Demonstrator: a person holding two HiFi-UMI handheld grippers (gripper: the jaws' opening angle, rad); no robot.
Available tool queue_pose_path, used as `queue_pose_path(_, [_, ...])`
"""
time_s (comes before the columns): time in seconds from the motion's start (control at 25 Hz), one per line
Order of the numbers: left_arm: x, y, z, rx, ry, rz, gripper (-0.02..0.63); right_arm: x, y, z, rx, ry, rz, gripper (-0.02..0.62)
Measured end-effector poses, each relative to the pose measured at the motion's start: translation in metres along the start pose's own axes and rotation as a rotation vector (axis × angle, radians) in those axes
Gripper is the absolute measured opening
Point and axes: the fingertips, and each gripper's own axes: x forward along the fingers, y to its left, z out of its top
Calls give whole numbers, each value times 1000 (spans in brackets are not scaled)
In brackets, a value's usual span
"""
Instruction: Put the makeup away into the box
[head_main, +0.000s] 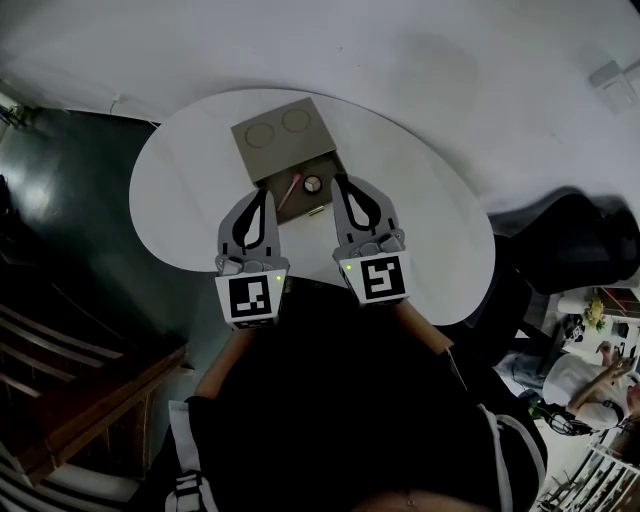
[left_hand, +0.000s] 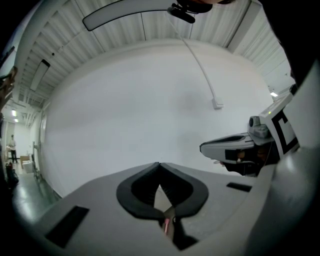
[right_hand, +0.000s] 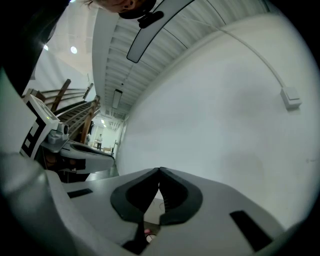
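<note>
A beige box (head_main: 322, 166) stands on the white table (head_main: 190, 190), its lid (head_main: 283, 138) tipped open toward the far side. Inside lie a pink stick (head_main: 291, 188) and a small round compact (head_main: 313, 184). My left gripper (head_main: 263, 194) hovers at the box's near left edge, shut with nothing in it. My right gripper (head_main: 337, 180) is at the near right edge, also shut and empty. In the left gripper view the tips (left_hand: 159, 164) meet, the pink stick (left_hand: 165, 226) shows below them, and the right gripper (left_hand: 235, 147) is beside. The right gripper view shows its tips (right_hand: 159, 170) closed.
The table's curved edge (head_main: 150, 245) drops to a dark floor on the left. Wooden steps (head_main: 80, 390) stand at lower left. A black seat or bag (head_main: 580, 245) sits past the table's right side, with a person (head_main: 590, 385) beyond it.
</note>
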Motion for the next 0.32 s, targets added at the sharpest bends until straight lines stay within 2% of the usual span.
queue_pose_path(0.16, [-5,-1,-8,-15,38,-11,8,-4,2,-2,18,7,-23,21])
queue_pose_path(0.32, [-8,3,-7,-19,17,-20,8,-6,9,-2,18,6,-32,21])
